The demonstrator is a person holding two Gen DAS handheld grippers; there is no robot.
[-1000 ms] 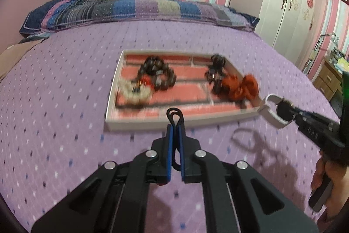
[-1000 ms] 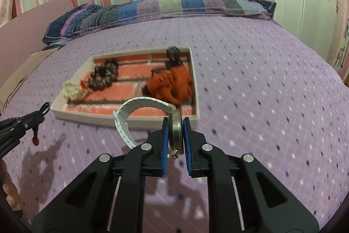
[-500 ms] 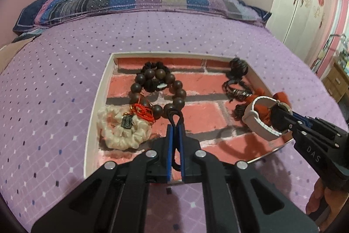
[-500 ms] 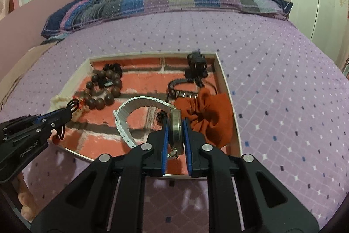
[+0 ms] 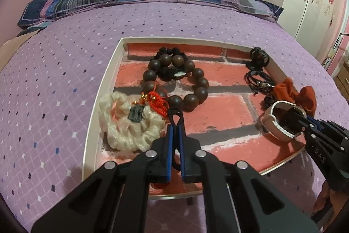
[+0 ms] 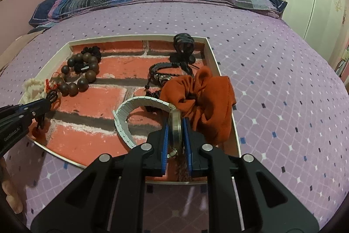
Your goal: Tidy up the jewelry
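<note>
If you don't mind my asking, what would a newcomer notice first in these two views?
Probably the white-rimmed tray with a red brick-pattern floor, on the purple bedspread. Over its near right part, the right gripper clamps a white-strapped wristwatch beside an orange fabric scrunchie. Opposite, the left gripper pinches a black cord loop.

Tray's (image 5: 104, 88) near edge behind jaws

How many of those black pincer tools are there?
2. The left gripper pinches a black cord over the tray; the right gripper clamps a white-strapped watch beside it.
</note>
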